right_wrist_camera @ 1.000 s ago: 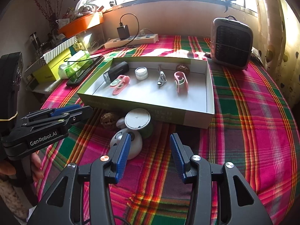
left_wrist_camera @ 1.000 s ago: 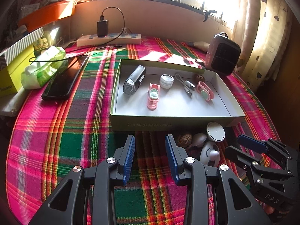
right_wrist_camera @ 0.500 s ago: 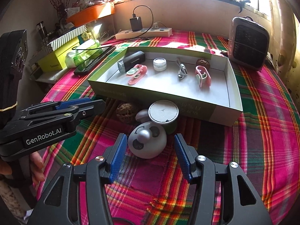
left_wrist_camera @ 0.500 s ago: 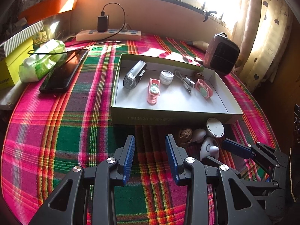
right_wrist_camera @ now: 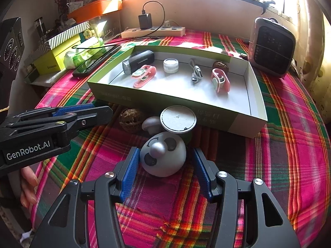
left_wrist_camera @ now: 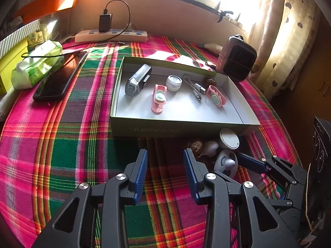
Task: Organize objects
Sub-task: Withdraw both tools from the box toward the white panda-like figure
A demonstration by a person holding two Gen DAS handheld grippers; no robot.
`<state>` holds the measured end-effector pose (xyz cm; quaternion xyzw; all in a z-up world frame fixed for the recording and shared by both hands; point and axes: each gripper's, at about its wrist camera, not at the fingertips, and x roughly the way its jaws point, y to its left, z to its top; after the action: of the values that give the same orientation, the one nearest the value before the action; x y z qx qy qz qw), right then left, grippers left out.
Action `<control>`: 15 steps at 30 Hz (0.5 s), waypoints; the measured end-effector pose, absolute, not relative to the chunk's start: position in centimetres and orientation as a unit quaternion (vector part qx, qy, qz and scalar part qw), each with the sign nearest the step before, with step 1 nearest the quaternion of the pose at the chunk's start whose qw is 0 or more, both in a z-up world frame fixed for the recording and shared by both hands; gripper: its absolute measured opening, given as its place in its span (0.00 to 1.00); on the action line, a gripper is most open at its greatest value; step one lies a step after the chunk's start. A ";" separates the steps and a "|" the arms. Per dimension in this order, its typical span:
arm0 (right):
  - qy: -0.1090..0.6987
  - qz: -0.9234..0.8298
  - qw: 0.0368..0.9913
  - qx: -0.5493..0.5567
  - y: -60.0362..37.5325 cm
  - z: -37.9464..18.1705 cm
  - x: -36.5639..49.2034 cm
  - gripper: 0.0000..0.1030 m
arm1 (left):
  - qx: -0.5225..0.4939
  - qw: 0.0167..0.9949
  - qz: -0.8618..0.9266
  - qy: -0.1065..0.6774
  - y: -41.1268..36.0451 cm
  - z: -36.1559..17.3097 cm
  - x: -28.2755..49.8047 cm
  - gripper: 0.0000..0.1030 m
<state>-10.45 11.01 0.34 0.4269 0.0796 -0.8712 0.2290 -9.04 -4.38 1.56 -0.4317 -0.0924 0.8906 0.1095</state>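
Panda-faced white dome point(right_wrist_camera: 163, 155), a small gadget with a grey knob for a nose, sits on the plaid tablecloth point(right_wrist_camera: 289, 144) between the blue pads of the right gripper point(right_wrist_camera: 165, 171). The jaws stand wide to either side of it; the left pad point(right_wrist_camera: 130, 171) is close against its flank, the right pad has a gap, and neither visibly presses on it. In the left wrist view the same dome point(left_wrist_camera: 226, 163) shows just past the right gripper's fingers point(left_wrist_camera: 250, 163).

The left gripper point(left_wrist_camera: 165, 171) hangs over bare cloth, its jaws opening with nothing between them. From the right wrist view it lies level at the left point(right_wrist_camera: 82, 113), a person's fingers point(right_wrist_camera: 28, 184) below it.

Just beyond the dome are a round white lid-topped container point(right_wrist_camera: 178, 119), a small white mushroom-shaped piece point(right_wrist_camera: 152, 124) and a brown walnut point(right_wrist_camera: 130, 119), clustered near the front wall of a shallow green cardboard box point(right_wrist_camera: 238, 122).

Inside the box, left to right, lie a black bike light point(right_wrist_camera: 138, 61), a pink clip point(right_wrist_camera: 144, 75), a small white jar point(right_wrist_camera: 170, 65), a short USB cable point(right_wrist_camera: 195, 72), a second pink clip point(right_wrist_camera: 220, 80) and another walnut point(right_wrist_camera: 220, 66) behind it.

Farther out are a small heater point(right_wrist_camera: 271, 47), a power strip point(right_wrist_camera: 153, 32) with a black charger point(right_wrist_camera: 145, 20), a dark phone point(left_wrist_camera: 55, 82) and a green tissue pack point(left_wrist_camera: 37, 64).
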 end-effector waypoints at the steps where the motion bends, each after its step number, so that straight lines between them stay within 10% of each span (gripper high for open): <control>1: 0.079 -0.871 0.229 0.427 11.1 0.4 -10.4 0.52 | -0.432 0.110 0.890 -0.092 -4.3 1.5 -9.1 0.35; 15: 0.070 -0.876 0.222 0.423 12.3 0.4 -10.2 0.49 | -0.439 0.129 0.885 -0.087 -3.1 1.4 -9.6 0.37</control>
<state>-10.18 12.27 0.37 0.4226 0.0696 -0.8760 0.2218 -9.62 -3.12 1.38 -0.4385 -0.0873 0.8851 0.1293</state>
